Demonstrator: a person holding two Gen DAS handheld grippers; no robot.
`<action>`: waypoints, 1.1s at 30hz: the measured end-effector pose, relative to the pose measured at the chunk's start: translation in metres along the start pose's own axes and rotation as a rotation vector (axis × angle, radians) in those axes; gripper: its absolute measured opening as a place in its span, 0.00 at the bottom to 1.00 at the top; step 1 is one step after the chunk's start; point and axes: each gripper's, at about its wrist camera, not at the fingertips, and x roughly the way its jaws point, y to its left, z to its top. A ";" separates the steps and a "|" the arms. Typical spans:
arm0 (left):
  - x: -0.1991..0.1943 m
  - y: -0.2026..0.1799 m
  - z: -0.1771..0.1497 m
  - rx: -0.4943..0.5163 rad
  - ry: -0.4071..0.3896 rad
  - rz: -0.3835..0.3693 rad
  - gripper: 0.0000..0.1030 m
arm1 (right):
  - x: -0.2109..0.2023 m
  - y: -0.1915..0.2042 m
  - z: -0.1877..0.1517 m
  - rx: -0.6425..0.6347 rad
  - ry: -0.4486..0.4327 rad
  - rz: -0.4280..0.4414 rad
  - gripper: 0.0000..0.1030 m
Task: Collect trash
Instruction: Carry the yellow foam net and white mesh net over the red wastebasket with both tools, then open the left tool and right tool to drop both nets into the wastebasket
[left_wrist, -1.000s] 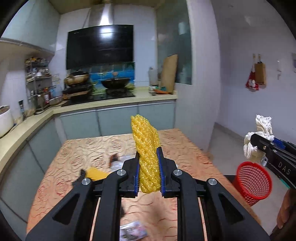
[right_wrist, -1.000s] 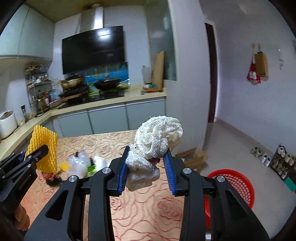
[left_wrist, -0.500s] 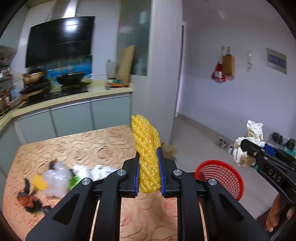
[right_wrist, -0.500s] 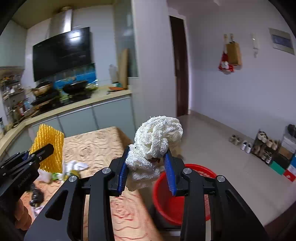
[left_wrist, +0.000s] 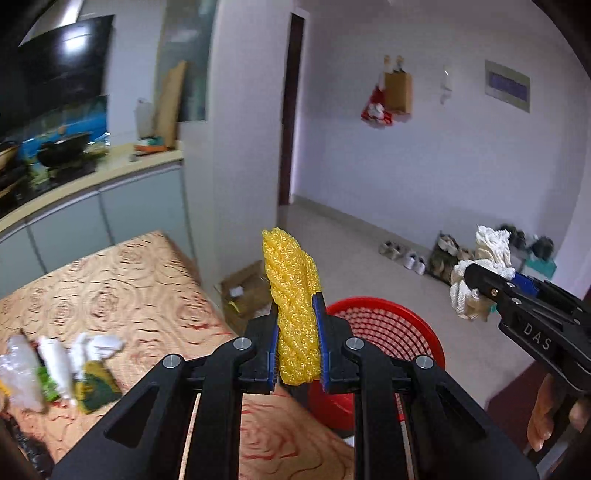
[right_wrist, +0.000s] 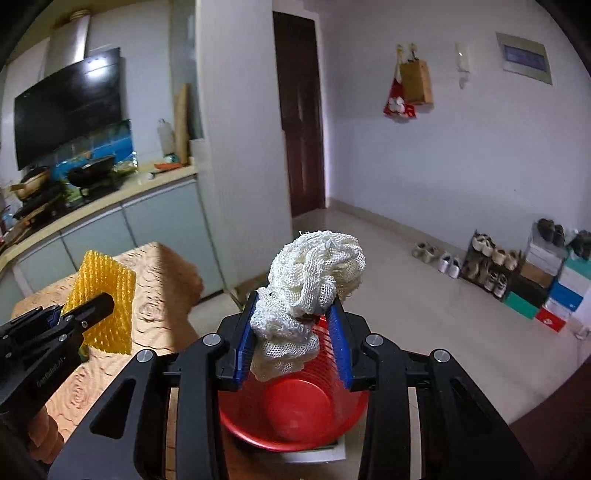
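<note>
Holding the white foam net (right_wrist: 308, 291) directly over the red mesh basket (right_wrist: 295, 413), my right gripper (right_wrist: 293, 343) had its fingers clamped on it, so I judged that opening them would drop it in. My left gripper (left_wrist: 297, 349) pinched the yellow foam net (left_wrist: 293, 306) above the table's (left_wrist: 122, 291) edge, beside the basket, probably awaiting its turn. More wrappers (left_wrist: 59, 369) lay on the tablecloth.

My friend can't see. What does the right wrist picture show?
The right hand-held gripper pinches a crumpled white foam net right above a round red plastic mesh basket on the floor. At left, the left hand-held gripper holds a yellow foam net over a table with an orange patterned cloth.
</note>
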 end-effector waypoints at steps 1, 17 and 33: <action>0.008 -0.003 0.000 0.005 0.015 -0.009 0.15 | 0.004 -0.001 -0.001 0.002 0.011 -0.005 0.34; 0.109 -0.030 -0.021 0.039 0.225 -0.170 0.15 | 0.081 -0.020 -0.030 0.010 0.245 0.018 0.35; 0.112 -0.022 -0.024 0.013 0.227 -0.173 0.52 | 0.080 -0.032 -0.026 0.083 0.253 0.063 0.46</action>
